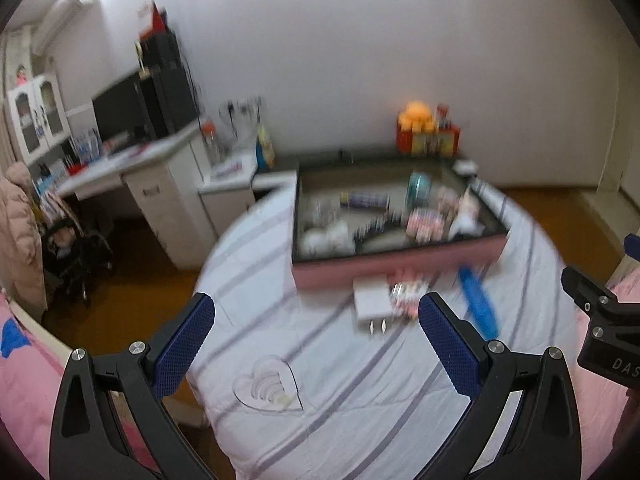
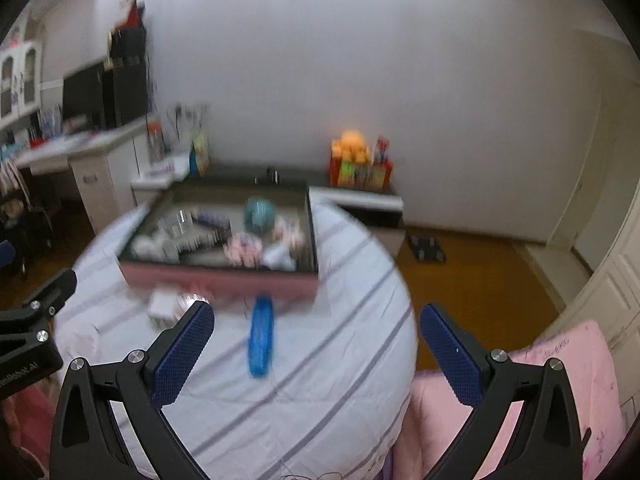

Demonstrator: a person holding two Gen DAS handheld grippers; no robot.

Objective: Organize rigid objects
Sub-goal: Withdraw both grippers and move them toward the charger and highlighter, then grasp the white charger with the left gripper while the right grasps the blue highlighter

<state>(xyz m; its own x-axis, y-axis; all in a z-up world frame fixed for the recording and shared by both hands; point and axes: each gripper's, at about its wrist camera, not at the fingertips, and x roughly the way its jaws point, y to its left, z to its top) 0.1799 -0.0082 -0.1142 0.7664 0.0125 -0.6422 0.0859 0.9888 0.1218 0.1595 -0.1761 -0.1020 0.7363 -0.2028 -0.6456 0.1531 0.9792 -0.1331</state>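
— Where do the things lie?
— A blue case lies on the striped cloth, just before the pink-sided tray of small items; a white charger is beside it, a clear heart dish nearer

— And the grippers?
— Left gripper and right gripper both hover above the cloth, jaws spread wide, nothing held

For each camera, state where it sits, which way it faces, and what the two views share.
Left wrist: on the left gripper, jaws open, facing the pink-sided tray on the striped sheet; the right gripper shows at the right edge.
Right wrist: on the right gripper, jaws open, facing the same tray; the left gripper shows at the left edge.
Shared: tray, blue oblong object, white charger plug.
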